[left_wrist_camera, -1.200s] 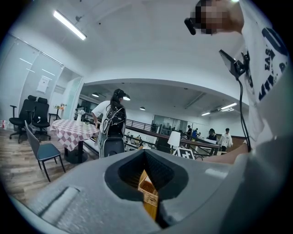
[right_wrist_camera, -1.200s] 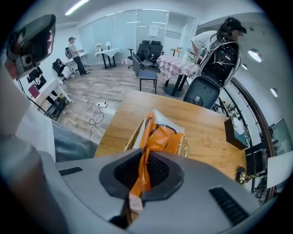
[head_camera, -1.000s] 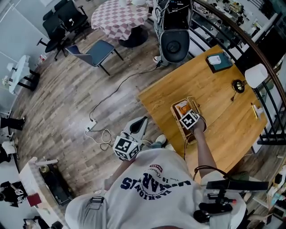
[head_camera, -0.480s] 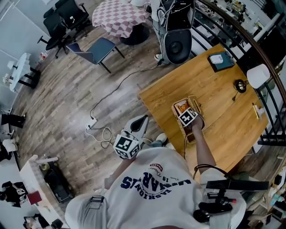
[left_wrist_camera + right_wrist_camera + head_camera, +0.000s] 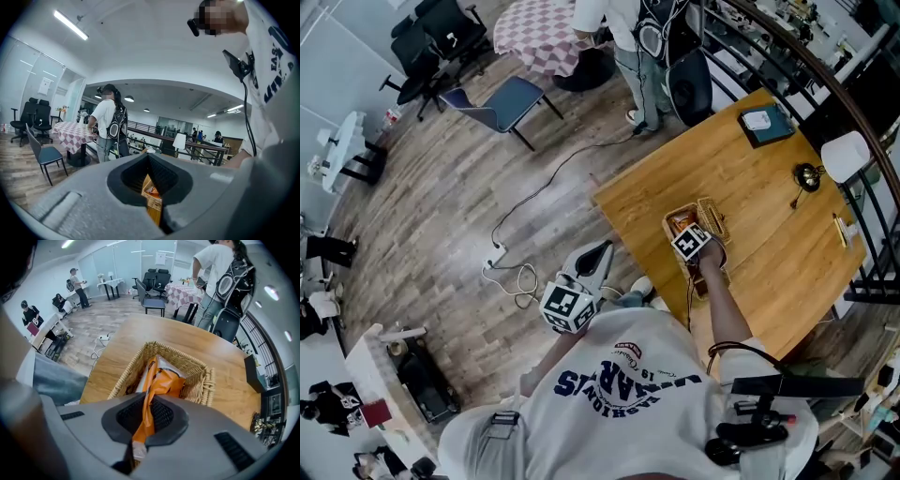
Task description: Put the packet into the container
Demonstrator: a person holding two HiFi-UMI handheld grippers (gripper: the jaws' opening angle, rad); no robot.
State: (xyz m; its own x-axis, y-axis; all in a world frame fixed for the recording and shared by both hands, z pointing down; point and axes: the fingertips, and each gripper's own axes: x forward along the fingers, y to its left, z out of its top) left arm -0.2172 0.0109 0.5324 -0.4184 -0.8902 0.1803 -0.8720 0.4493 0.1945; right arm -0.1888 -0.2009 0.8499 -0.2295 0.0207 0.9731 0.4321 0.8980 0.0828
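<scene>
Wooden table (image 5: 656, 197), light plank top, seen steeply from above in the head view. Directions taken from the table centre in that view.
- 8 o'clock, near the person's edge: wicker basket (image 5: 715, 216), standing upright on the top.
- 1 o'clock, near the far corner: dark flat box (image 5: 766, 125) with a pale label.
- 2 o'clock: small dark round object (image 5: 807, 175), type unclear.
- 3 o'clock, near the edge: slim stick-like object (image 5: 839, 231).

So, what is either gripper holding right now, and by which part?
The right gripper pinches the orange packet by its near end, the rest reaching into the wicker basket. The left gripper holds nothing.
</scene>
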